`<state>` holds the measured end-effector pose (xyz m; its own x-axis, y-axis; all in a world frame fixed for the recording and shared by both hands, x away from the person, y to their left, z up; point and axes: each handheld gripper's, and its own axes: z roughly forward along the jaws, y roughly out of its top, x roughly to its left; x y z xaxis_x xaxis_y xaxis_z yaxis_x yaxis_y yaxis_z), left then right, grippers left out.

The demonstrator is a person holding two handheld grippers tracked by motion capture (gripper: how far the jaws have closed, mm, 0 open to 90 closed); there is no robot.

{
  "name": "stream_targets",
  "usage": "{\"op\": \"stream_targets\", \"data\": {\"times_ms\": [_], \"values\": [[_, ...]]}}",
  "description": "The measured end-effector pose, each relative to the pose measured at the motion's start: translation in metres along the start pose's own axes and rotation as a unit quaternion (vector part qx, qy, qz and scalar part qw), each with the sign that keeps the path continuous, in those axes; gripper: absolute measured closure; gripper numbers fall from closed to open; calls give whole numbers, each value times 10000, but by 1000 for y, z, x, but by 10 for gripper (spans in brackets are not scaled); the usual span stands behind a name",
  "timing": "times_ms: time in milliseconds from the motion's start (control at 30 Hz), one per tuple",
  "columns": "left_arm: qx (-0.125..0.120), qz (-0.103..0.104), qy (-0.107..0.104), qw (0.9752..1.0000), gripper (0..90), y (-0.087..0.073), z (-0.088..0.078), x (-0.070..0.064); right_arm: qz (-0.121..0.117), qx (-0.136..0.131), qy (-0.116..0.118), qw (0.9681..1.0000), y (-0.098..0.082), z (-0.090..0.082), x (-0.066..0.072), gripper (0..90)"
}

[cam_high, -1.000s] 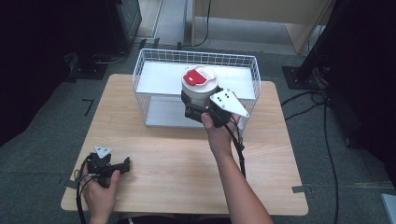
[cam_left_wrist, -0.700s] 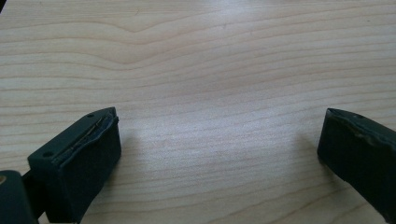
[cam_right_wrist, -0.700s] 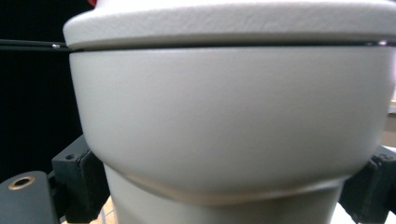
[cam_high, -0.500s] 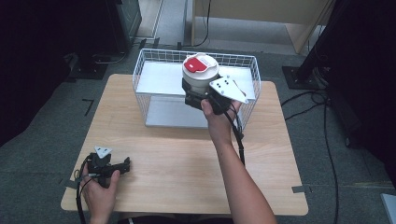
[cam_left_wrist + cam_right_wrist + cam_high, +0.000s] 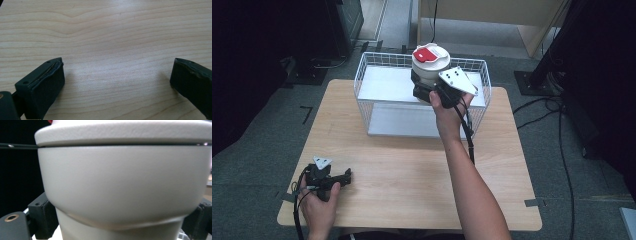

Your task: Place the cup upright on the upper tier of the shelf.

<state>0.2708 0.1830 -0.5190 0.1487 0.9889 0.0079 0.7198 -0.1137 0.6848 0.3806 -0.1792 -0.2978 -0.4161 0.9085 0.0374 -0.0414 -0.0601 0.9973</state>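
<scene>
My right gripper (image 5: 424,89) is clamped on the narrower lower body of a white round plastic lidded container with a red label on its lid (image 5: 430,65). I hold it upright, lifted over the white wire-mesh basket (image 5: 377,67) at the far side of the light wooden table (image 5: 412,170). From the high view it sits above the basket's right half, near the back rim; I cannot tell whether its base touches anything. The grey three-cornered plate (image 5: 457,80) on top of that gripper faces the camera, and my right hand (image 5: 447,107) wraps the handle just behind it, cable trailing along the forearm.

In the right gripper view the container (image 5: 122,182) is right up against the lens: lid seam near the top, wide upper body, narrower base between the two black jaws, one jaw at each lower corner pressing on it.

My left gripper (image 5: 343,176) rests on the table at the near left corner, held in my left hand (image 5: 317,205), well apart from the basket. In the left gripper view its jaws stand wide apart over bare wood grain (image 5: 112,50), nothing between them.
</scene>
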Motion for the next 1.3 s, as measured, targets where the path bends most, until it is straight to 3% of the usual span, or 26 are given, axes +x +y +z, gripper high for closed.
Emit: {"op": "stream_targets", "data": {"times_ms": [367, 800, 1300], "values": [[4, 7, -1, 10000, 0, 0, 0, 0, 134, 181, -274, 9994, -3, 28, -17, 86], [-4, 2, 3, 10000, 0, 0, 0, 0, 35, 416, -507, 9978, -9, 61, -15, 85], [-2, 1, -1, 10000, 0, 0, 0, 0, 47, 536, -581, 9969, -20, 69, -14, 85]]}}
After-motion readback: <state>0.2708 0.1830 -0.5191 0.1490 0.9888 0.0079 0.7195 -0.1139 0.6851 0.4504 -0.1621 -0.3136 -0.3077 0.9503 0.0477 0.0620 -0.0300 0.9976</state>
